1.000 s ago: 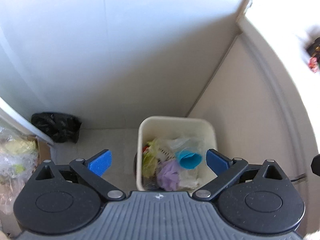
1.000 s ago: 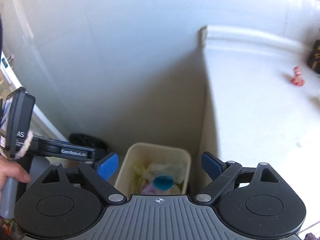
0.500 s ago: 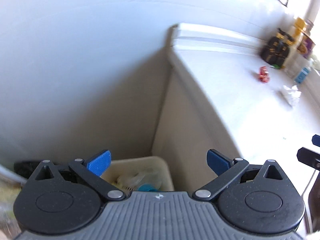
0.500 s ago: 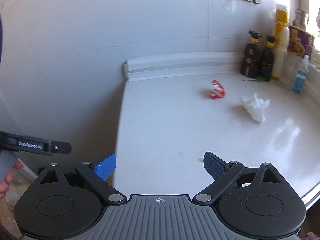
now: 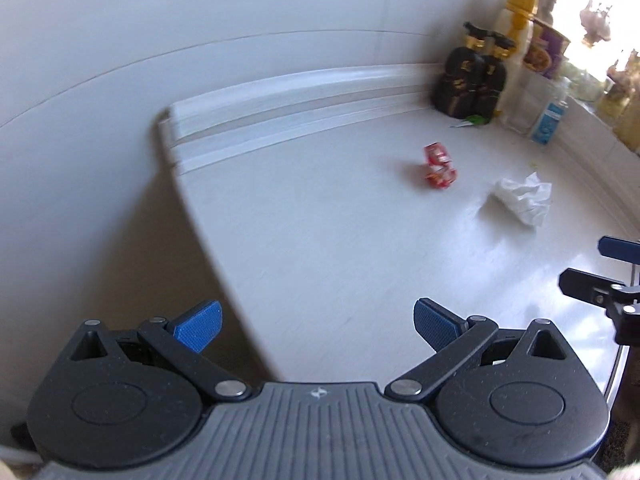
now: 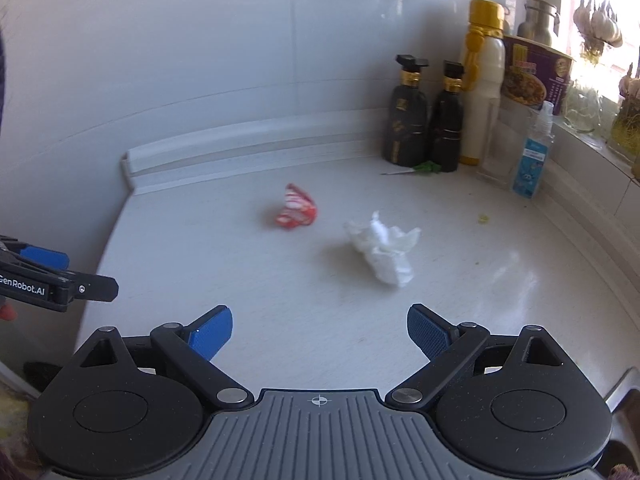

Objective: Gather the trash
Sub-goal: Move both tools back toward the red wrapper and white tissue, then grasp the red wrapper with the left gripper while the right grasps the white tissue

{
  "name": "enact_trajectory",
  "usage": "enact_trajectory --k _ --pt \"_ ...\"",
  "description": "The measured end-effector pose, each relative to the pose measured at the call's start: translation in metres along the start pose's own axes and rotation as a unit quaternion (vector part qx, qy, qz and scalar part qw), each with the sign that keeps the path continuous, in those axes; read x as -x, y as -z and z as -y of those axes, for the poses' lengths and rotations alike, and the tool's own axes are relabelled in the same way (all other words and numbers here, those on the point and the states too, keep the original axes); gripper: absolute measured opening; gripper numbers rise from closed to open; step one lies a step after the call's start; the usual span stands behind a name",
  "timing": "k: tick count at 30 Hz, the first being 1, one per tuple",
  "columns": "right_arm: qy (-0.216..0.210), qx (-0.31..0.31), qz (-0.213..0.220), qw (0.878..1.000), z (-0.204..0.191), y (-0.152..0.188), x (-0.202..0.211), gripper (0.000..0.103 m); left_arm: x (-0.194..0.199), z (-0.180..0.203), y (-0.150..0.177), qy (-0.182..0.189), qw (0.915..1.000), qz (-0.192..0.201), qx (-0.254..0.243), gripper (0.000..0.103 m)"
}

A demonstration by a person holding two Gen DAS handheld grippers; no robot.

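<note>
On the white table (image 6: 460,320), two pieces of trash are being faced by a pair of hand-held claws: a crumpled red wrapper (image 6: 295,208) lying toward the back edge, and a crumpled white tissue (image 6: 384,246) lying just beside it, nearer the front edge. Both claws are being held spread and empty, the right claw (image 6: 319,332) above the front edge in line with the tissue, the left claw (image 5: 316,320) over the table's left edge. Bottles (image 6: 424,120) are being left standing in the far right corner. The approach step appears to be in hand; next, a claw is likely to be lowered around one piece and pressed together.
</note>
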State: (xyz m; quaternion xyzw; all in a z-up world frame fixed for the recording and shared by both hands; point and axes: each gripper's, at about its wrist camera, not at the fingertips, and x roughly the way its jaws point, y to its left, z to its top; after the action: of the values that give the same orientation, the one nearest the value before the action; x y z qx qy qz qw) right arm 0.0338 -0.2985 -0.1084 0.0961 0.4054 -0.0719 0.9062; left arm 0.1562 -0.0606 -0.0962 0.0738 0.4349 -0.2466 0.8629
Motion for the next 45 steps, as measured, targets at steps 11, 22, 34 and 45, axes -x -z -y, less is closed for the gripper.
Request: enact_trajectory --k 11,22,34,45 --pt "0.015 0.007 0.010 1.000 0.034 -0.017 -0.045 0.096 -0.053 0.045 -0.045 0.053 0.9973 0.028 -0.042 0.102" --pt "0.007 0.007 0.020 1.000 0.041 -0.024 -0.070 0.091 -0.079 0.070 -0.066 0.082 0.9942 0.061 -0.032 0.077" --pt "-0.006 -0.017 0.002 1.000 0.044 -0.026 -0.088 0.060 -0.096 0.079 -0.069 0.074 0.9952 0.064 -0.004 0.039" --pt "-0.030 -0.063 0.002 0.998 0.054 -0.030 -0.093 0.013 -0.088 0.078 -0.070 0.076 0.9950 0.064 0.009 0.008"
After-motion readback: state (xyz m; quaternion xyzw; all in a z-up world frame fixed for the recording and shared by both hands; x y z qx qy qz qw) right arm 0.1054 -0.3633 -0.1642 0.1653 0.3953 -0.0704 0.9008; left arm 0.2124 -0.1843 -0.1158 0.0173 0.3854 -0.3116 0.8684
